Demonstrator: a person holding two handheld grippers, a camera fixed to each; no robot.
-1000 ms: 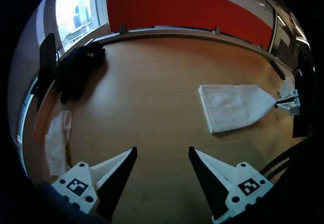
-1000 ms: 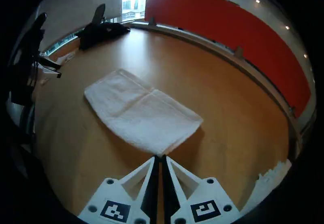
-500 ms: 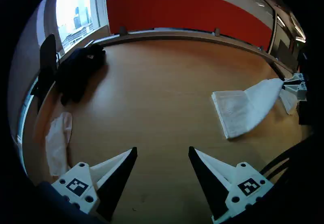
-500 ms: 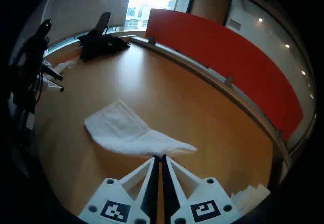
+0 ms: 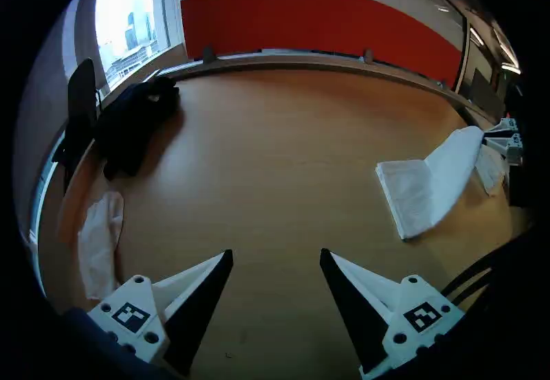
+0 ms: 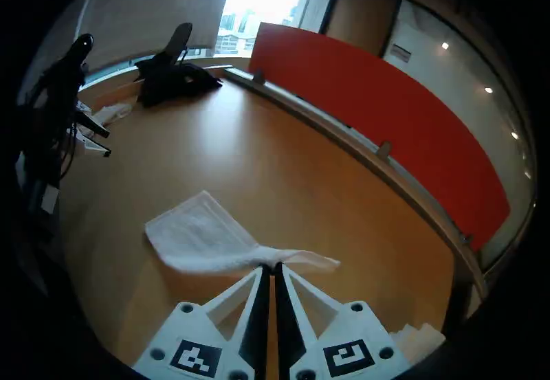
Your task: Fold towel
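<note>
A white folded towel (image 5: 426, 186) lies on the wooden table (image 5: 275, 146) at the right of the left gripper view. Its right end rises off the table, pinched by my right gripper (image 5: 505, 138) at the far right. In the right gripper view the towel (image 6: 206, 239) trails away from my right gripper (image 6: 270, 273), which is shut on its near edge. My left gripper (image 5: 275, 263) hovers open over bare wood, well to the left of the towel, with nothing between its fingers. The left gripper (image 6: 96, 136) also appears at the far left in the right gripper view.
A black bag (image 5: 134, 122) lies at the table's far left by the window. A second white cloth (image 5: 96, 239) sits near the left edge. A red partition (image 5: 323, 23) runs along the back. More white cloth (image 6: 419, 339) lies at the lower right in the right gripper view.
My right gripper has lifted the towel's near end higher and dragged the towel along the table, away from the left gripper. The left gripper has stayed where it was, open.
</note>
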